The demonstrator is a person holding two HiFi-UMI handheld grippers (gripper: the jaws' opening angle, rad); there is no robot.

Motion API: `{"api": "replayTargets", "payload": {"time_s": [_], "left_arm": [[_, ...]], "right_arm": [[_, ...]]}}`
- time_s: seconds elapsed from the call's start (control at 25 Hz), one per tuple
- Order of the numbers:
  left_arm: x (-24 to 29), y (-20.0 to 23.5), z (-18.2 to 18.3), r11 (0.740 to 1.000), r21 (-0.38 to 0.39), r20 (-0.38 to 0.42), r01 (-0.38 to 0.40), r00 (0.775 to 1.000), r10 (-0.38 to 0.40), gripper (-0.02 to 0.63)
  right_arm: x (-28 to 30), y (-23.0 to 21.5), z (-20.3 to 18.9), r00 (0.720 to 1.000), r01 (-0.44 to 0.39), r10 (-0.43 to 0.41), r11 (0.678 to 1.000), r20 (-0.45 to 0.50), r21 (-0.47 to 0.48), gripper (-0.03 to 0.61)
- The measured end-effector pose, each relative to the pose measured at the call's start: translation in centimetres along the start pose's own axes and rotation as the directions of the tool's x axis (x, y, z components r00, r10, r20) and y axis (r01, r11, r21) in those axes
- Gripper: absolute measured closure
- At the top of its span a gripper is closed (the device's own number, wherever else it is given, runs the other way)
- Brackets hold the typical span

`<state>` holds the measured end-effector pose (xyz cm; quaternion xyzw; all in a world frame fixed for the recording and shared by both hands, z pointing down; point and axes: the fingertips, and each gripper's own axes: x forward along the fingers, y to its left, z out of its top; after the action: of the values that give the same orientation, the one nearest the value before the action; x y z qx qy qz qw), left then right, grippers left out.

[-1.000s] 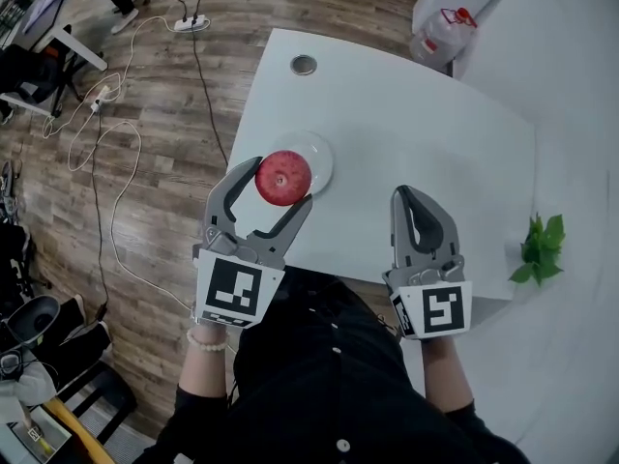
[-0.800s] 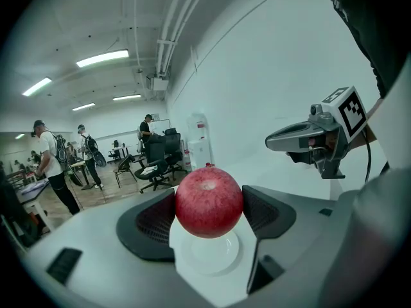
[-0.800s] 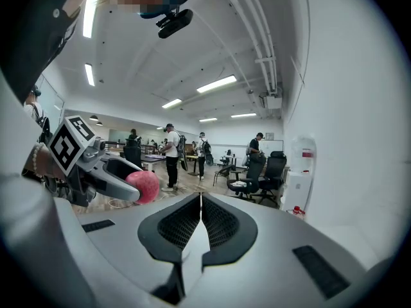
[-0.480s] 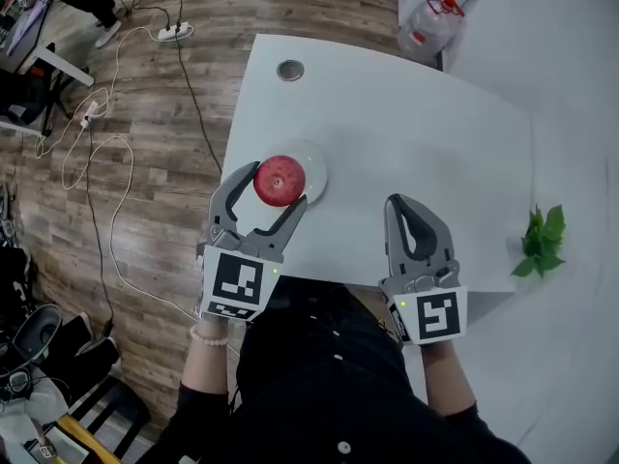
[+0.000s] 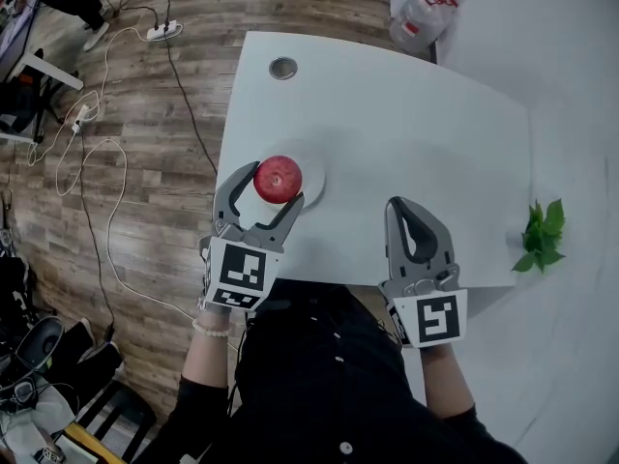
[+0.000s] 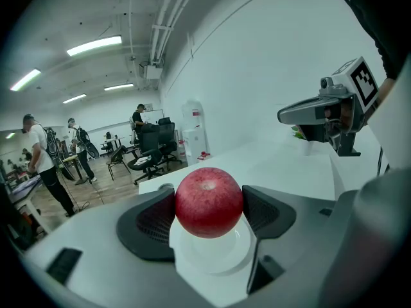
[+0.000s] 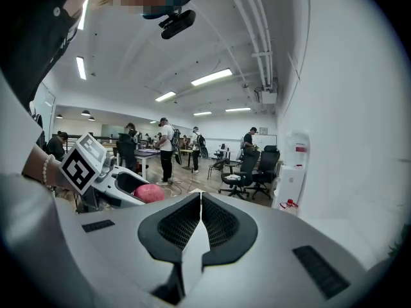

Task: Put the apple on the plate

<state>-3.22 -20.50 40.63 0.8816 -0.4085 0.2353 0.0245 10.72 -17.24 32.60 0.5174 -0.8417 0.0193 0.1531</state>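
Left tool (image 6: 209, 207) clenched on apple (image 5: 279, 179), over plate (image 5: 313, 173), centre-left of head view. Placement step judged in hand. Next: lower, then release. Right tool (image 5: 414, 211) closed, empty.

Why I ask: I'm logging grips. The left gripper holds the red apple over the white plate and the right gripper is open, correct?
Not quite. The right gripper is shut, jaws pressed together on nothing, as the right gripper view shows. The left gripper does hold the red apple over the white plate.
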Motion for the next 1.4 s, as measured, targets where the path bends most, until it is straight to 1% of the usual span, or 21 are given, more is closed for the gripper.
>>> {"api": "replayTargets", "payload": {"time_s": [0.12,0.32,0.52,0.68,0.84,1.08,1.4], "left_arm": [[0.7,-0.1,-2.0,0.999,-0.038,-0.032,-0.002,0.999,0.001,0.272],[1.7,0.1,-3.4,0.999,-0.054,-0.051,0.006,0.999,-0.009,0.272],[2.9,-0.2,-5.0,0.999,-0.031,-0.089,0.018,0.996,-0.021,0.272],[3.9,-0.5,-6.1,0.999,-0.027,-0.111,0.027,0.993,-0.030,0.272],[4.9,-0.8,-6.9,0.999,0.000,-0.136,0.037,0.990,-0.036,0.272],[5.9,-1.0,-8.3,0.999,-0.022,-0.151,0.049,0.987,-0.051,0.272],[7.1,-1.6,-10.2,0.998,0.005,-0.188,0.062,0.980,-0.060,0.272]], "right_arm": [[0.2,0.0,-0.2,1.000,0.003,-0.003,1.000,-0.006,0.001,0.535],[0.5,0.1,-0.2,1.000,0.009,-0.009,1.000,-0.012,0.002,0.535],[0.6,-0.1,-0.5,1.000,0.019,-0.019,1.000,-0.022,0.004,0.535],[0.6,-0.2,-0.8,0.999,0.024,-0.024,1.000,-0.033,0.005,0.535],[0.8,-0.2,-0.9,0.999,0.021,-0.021,1.000,-0.041,0.007,0.535],[1.1,0.4,-1.2,0.998,0.015,-0.015,1.000,-0.058,0.008,0.535],[1.0,0.4,-1.8,0.997,0.020,-0.019,1.000,-0.080,0.011,0.535]]}}
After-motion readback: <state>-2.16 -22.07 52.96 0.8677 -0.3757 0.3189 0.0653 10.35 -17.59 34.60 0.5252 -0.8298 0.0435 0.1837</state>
